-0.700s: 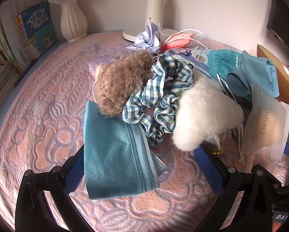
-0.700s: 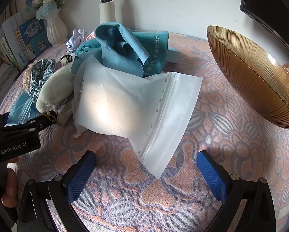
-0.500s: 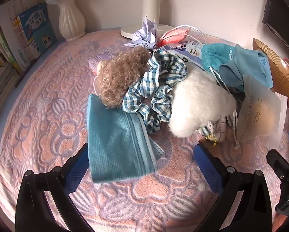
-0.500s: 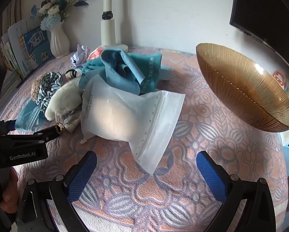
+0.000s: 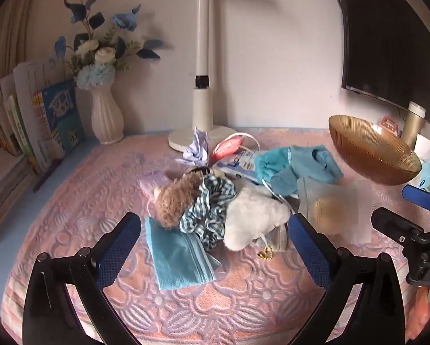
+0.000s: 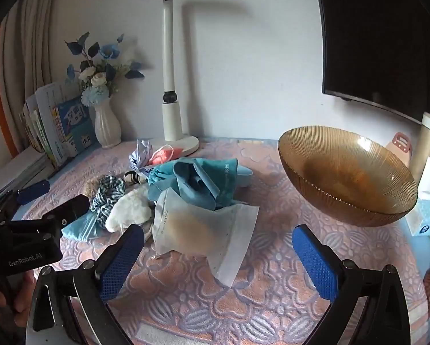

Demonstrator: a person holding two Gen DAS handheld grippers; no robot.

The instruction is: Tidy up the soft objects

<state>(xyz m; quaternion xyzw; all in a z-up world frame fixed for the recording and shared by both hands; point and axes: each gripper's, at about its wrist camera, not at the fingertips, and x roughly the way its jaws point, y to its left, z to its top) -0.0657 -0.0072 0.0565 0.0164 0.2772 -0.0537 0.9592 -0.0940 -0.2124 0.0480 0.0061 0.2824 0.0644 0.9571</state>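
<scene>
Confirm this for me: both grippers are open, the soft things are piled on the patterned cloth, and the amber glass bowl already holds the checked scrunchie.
One thing is wrong: the amber glass bowl holds nothing, as the right wrist view shows. The checked scrunchie lies in the pile on the patterned cloth. The left gripper and right gripper are both open.

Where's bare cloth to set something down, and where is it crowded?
Free: between the vase and the brown plush; also between the frosted pouch and the amber bowl. Crowded: the pile around the checked scrunchie.
</scene>
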